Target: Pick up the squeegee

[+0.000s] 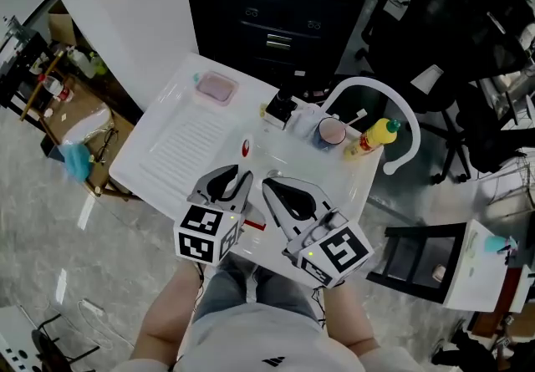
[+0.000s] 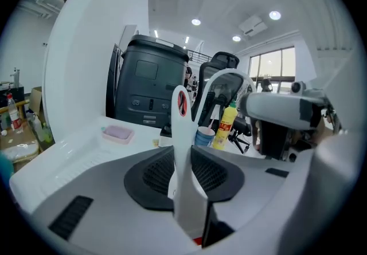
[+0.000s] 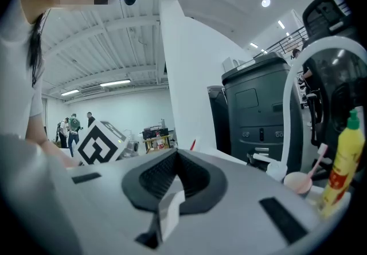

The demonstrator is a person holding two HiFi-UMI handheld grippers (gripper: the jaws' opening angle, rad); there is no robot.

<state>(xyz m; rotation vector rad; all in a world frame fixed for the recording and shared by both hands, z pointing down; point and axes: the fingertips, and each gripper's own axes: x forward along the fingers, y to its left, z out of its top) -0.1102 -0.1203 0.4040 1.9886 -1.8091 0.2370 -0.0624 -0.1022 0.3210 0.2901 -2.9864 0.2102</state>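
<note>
My left gripper point(image 2: 186, 163) hid the lower end of the white plastic squeegee with the red mark point(image 2: 182, 128), so I could not tell its shape there. The yellow squeeze bottle's point(image 2: 226, 126) label was too small to read.

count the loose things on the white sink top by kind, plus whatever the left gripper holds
squeegee, in the left gripper: 1
pink soap dish: 1
yellow bottle: 1
cup: 1
stick standing in the cup: 1
small dark item left of the cup, kind unclear: 1
total: 6
</note>
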